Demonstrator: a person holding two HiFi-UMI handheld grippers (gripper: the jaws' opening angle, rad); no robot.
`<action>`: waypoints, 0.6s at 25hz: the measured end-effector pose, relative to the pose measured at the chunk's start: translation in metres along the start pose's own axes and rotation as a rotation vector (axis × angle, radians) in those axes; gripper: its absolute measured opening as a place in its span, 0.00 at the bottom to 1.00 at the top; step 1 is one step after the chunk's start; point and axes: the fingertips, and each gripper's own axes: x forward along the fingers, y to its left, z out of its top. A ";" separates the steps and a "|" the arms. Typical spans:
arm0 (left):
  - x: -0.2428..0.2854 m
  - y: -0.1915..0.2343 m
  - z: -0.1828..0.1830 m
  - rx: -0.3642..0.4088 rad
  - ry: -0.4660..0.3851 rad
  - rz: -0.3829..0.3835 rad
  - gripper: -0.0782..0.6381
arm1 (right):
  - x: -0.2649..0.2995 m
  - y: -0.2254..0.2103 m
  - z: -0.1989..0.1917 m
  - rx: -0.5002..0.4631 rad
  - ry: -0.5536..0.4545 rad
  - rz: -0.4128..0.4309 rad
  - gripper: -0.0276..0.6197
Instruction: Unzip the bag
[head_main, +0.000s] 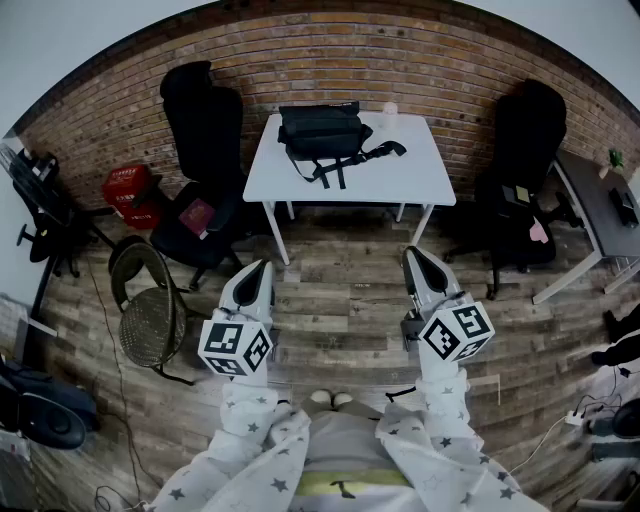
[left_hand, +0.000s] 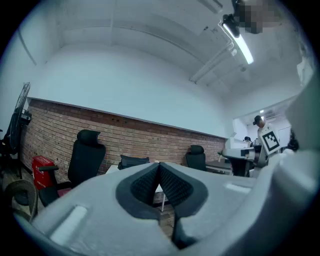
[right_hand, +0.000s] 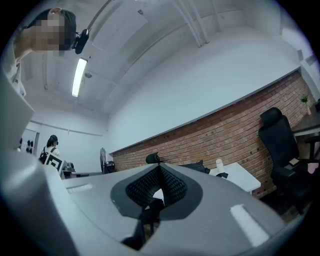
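Now: bag (head_main: 322, 131) lies lengthwise left-right on table (head_main: 420, 175), strap (head_main: 385, 151) trailing right.

Bare floor (head_main: 340, 300) runs clear to the table (head_main: 425, 180) front edge. The left chair (head_main: 205, 140) stands just beside its left side, the right chair (head_main: 520, 150) near its right. The tabletop right of the bag (head_main: 322, 135) is free.

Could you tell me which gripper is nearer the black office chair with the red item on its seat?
Left. The left gripper is held just right of the seat of the black office chair; the right gripper is farther right, past the left one.
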 end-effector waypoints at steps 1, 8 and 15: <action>0.001 0.000 0.000 0.000 0.000 0.001 0.10 | 0.001 -0.001 0.000 -0.002 0.001 0.001 0.03; 0.012 -0.002 -0.004 -0.002 0.006 0.007 0.10 | 0.004 -0.008 -0.002 0.002 0.004 0.024 0.03; 0.011 -0.004 -0.013 -0.002 0.017 0.025 0.10 | 0.010 -0.016 -0.005 0.003 0.000 0.025 0.03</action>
